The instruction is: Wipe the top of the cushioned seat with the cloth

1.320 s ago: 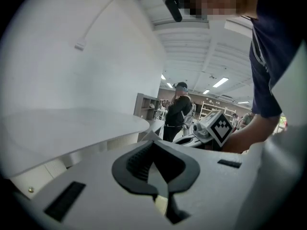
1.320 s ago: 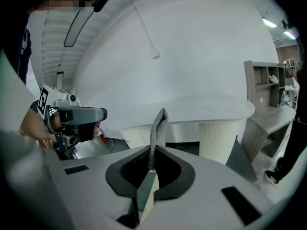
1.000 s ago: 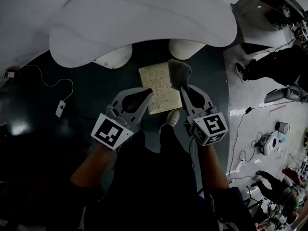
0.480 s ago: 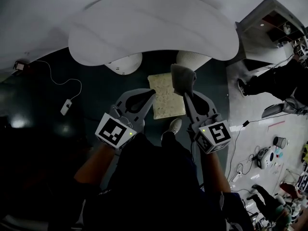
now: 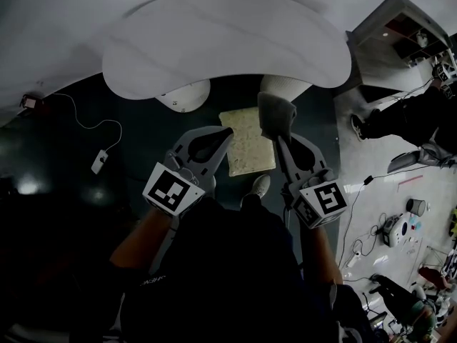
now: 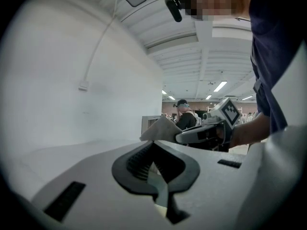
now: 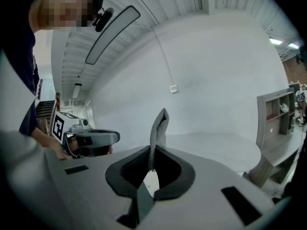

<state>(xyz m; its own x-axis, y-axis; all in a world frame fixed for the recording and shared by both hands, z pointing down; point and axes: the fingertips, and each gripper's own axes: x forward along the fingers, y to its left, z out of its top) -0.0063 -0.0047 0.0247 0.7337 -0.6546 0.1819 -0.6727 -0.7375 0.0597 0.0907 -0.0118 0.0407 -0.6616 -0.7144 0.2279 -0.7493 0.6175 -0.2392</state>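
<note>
Head view showed both forearms reaching forward from the body, with the two grippers side by side and pointing toward the white table (image 5: 228, 41). The right gripper (image 5: 278, 138) had its jaws closed on a grey cloth (image 5: 273, 114), which stood up from the pads in the right gripper view. From above, the cloth overlapped the right edge of the beige cushioned seat (image 5: 246, 145) on the dark floor; whether it touched the seat could not be told. The left gripper (image 5: 224, 136) sat just left of the seat, with its jaws together and nothing between them.
</note>
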